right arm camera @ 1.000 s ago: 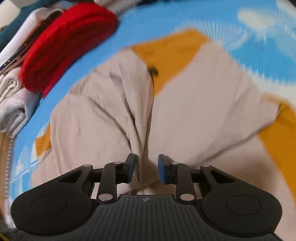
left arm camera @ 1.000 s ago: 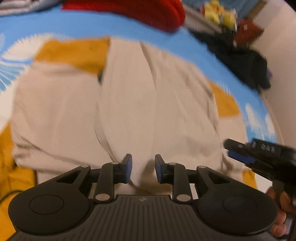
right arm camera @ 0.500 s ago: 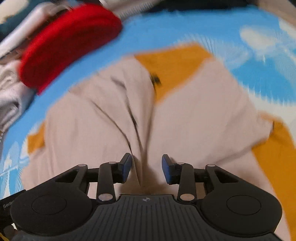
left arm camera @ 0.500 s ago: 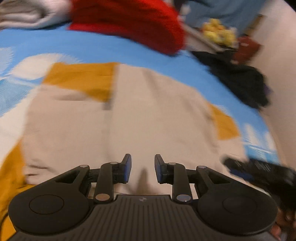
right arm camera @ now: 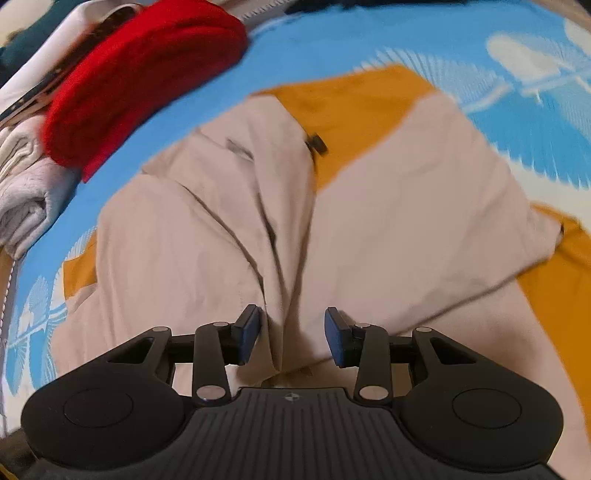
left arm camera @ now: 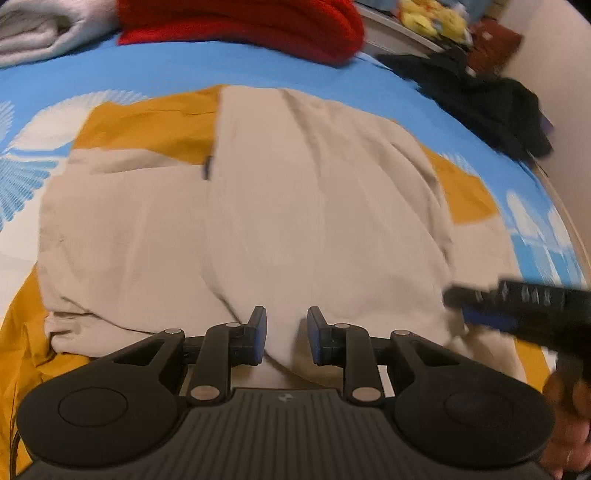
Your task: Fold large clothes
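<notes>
Folding a beige and mustard garment (left arm camera: pixel 295 206), lying spread across the middle of the bed (left arm camera: pixel 258 70) on a blue sheet with white patterns. Judging the work as partly done: having both beige side panels already brought in over the mustard part, meeting along a line down the middle, with mustard showing only at the far left, at the right edge and along the near left. Still needing, by the look of it, a fold of the near end toward the far end, and some smoothing of the creases on the right panel.

Clenching the left hand-held gripper (left arm camera: pixel 286 332) on a raised ridge of beige cloth at the near edge, the cloth filling the narrow gap between the pads. Holding the right hand-held gripper (right arm camera: pixel 293 336) released at the same near edge, just to the right, a hand (left arm camera: pixel 569 435) carrying it: pads standing clear, with a loose crease running up between them.

Compared with a second ago: showing the right jaws wider, no longer pinching that crease; lying flatter and less tightly drawn on the left side.

Seeing beyond the garment a red knit (left arm camera: pixel 240 22) at the far edge, a grey folded cloth (left arm camera: pixel 37 33) to its left, and dark clothes (left arm camera: pixel 480 99) heaped at the far right.
</notes>
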A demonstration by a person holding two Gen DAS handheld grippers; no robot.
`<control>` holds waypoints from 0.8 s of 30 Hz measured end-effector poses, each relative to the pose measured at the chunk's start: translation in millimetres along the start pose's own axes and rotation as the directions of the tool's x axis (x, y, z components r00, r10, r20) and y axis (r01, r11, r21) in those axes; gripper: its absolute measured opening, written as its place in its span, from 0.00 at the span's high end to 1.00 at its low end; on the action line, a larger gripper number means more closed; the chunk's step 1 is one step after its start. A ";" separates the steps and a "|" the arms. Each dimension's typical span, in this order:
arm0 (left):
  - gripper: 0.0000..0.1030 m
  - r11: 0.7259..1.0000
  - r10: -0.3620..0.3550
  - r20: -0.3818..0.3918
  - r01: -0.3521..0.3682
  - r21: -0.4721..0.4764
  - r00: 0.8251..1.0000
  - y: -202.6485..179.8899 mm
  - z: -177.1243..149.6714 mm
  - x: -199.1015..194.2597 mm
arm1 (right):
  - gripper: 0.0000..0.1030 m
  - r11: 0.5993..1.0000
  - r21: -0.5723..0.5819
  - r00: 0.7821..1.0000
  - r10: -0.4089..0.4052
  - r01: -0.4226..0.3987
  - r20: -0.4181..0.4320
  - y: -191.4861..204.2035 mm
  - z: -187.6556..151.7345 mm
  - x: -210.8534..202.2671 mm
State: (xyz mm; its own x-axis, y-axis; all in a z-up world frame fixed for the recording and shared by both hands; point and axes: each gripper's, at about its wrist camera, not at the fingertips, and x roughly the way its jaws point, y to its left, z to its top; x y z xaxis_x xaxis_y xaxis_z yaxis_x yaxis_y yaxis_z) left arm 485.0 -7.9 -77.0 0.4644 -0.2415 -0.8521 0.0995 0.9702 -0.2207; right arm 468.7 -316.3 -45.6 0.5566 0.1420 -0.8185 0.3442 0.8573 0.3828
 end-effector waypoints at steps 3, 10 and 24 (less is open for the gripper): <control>0.70 0.996 0.078 -0.094 -0.082 -0.042 0.993 11.0 -4.3 21.7 | 0.61 0.999 -0.008 0.999 -0.031 0.031 -0.039 -1.6 -4.7 5.8; 0.70 0.999 0.044 0.101 -0.044 -0.006 0.994 0.7 14.5 -41.1 | 0.60 0.998 -0.054 0.997 -0.040 0.043 0.070 14.9 3.0 -24.2; 0.70 0.995 -0.002 0.429 -0.040 0.089 0.903 -3.9 -62.2 -231.0 | 0.60 0.965 -0.261 0.782 0.178 -0.021 0.598 7.4 -18.2 -239.1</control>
State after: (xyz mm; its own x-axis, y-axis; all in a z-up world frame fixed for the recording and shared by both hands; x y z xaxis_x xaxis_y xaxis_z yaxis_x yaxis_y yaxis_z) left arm 322.7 43.0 91.1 0.7970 -0.2125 -0.5654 0.1586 0.9768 -0.1436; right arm 324.5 -334.9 145.2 0.9484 -0.0318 -0.3156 0.1235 0.9534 0.2752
